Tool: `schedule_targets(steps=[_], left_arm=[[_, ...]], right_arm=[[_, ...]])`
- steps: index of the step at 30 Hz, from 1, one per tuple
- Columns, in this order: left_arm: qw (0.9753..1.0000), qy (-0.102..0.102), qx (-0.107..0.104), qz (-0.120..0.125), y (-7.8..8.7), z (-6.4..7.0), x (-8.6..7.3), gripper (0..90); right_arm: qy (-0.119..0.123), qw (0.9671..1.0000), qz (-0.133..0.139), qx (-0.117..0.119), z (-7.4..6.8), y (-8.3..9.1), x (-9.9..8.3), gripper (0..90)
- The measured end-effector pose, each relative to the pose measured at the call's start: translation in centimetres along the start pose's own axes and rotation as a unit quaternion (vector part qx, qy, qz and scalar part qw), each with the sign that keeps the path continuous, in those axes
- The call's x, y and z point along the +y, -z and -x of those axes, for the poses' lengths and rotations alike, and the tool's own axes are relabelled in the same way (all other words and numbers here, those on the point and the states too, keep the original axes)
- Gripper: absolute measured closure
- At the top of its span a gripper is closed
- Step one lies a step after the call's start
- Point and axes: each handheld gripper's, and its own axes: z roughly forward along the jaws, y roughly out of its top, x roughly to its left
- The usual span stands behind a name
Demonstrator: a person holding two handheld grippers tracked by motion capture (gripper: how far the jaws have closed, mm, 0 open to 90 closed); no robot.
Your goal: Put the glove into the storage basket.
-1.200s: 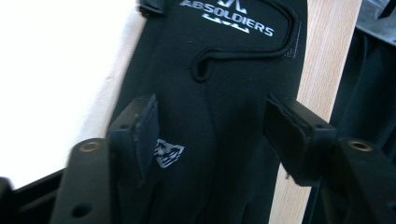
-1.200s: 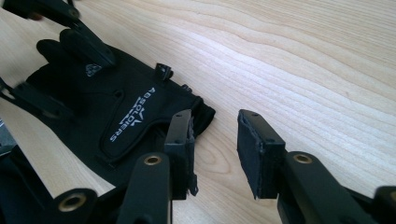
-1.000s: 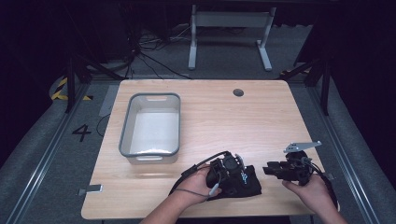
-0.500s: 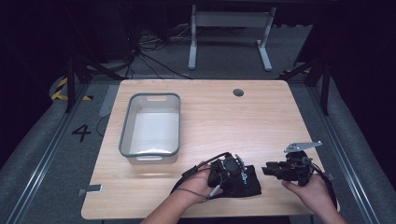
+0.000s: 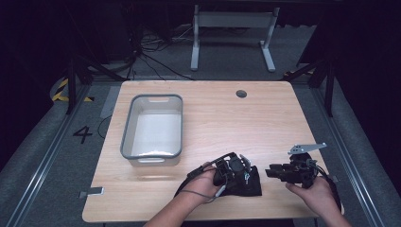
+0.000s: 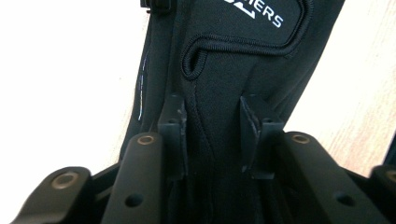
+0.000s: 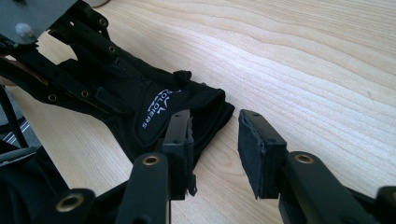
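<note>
Currently the black glove [image 5: 246, 182] lies flat on the table [image 5: 265, 123] near its front edge. Left claw [image 6: 212, 123] straddles the fabric, jaws parted, not clamped. Right claw [image 7: 215, 154] stands open beside the cuff. Grasp pending; grey bin [image 5: 152, 126] holds nothing.

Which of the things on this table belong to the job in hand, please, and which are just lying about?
In the job:
- black glove
- left gripper, jaws astride the glove
- right gripper, jaws open beside the glove

Lying about:
- grey bin
- table
</note>
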Motion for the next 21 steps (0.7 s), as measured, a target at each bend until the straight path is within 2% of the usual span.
schedule_targets(steps=[2, 4, 7, 10, 15, 21], left_arm=[[0.9997, 0.016, -0.017, 0.003, 0.2, -0.4, -0.1, 67.2], [0.9994, 0.023, -0.024, 0.002, 0.5, -0.7, -0.1, 67.3], [0.9987, 0.035, -0.036, 0.005, 1.4, -1.1, -0.3, 67.5], [0.9974, 0.048, -0.05, 0.017, 2.8, -1.5, -0.3, 67.5], [0.9971, 0.056, -0.039, 0.034, 5.4, -1.9, -0.5, 67.5], [0.9953, 0.069, -0.032, 0.061, 8.3, -2.5, -0.8, 67.3]], right_arm=[[-0.001, 1.0, 0.001, 0.002, 0.1, 0.0, 0.0, 65.2], [-0.002, 1.0, 0.003, 0.001, 0.2, 0.1, 0.0, 65.4], [-0.007, 1.0, 0.006, 0.001, 0.4, 0.3, 0.0, 65.5], [-0.011, 0.9999, 0.008, 0.005, 0.6, 0.3, 0.0, 65.6], [-0.013, 0.9999, 0.007, 0.007, 0.8, 0.1, 0.1, 65.7], [-0.017, 0.9998, 0.004, 0.008, 1.1, -0.1, 0.2, 65.6]])
